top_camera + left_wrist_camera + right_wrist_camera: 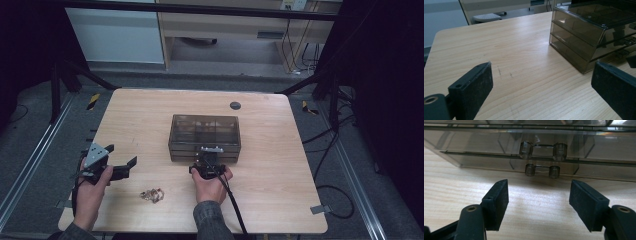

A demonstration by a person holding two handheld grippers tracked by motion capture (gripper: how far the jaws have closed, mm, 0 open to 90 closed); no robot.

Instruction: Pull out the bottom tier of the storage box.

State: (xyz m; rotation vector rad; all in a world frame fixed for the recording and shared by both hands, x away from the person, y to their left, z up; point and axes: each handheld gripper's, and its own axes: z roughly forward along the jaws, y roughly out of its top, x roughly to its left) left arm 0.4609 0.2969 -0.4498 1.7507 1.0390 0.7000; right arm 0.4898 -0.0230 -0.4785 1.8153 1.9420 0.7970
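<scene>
Table (150,120), smoky drawer box (204,137), contents unclear

Right claw (208,161) before smoky drawer box (204,131)

Grey floor (45,150) surrounds the wooden table (280,200); pale wooden furniture (225,25) stands behind it.

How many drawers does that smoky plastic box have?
3, stacked in the box: top drawer, middle drawer, bottom drawer. The right gripper view shows handles on the lower two; the top one's is cut off.
</scene>
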